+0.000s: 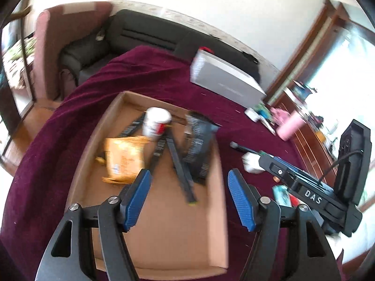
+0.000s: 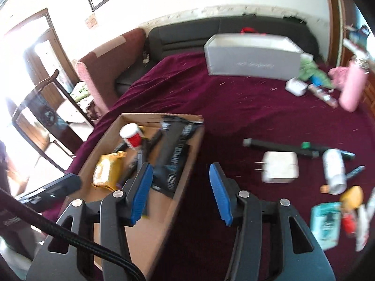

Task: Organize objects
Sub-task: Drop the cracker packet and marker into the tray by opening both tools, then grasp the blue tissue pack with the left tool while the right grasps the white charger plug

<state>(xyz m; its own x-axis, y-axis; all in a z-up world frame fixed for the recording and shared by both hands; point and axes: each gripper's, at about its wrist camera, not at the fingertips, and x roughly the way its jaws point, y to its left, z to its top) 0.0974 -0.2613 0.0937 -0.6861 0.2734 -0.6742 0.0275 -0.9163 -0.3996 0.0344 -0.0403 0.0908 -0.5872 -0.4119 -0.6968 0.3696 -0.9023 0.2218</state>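
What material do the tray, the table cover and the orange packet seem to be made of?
The tray: probably cardboard, a matte brown with thin folded walls. The table cover: a dark red cloth, seemingly velvet or plush, soft with a slight sheen and folds at the edge. The orange packet: likely plastic or foil film, crinkled and glossy; blur leaves this uncertain.

Cardboard tray (image 1: 218,222): tan. Snack packet (image 1: 123,159): orange-yellow. Cup (image 1: 155,123): white with red band. Cloth (image 1: 145,70): maroon. Bottle (image 2: 352,89): pink.

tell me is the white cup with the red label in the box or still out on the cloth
In the box. The white cup lies inside the cardboard box at its far end, next to the yellow packet.
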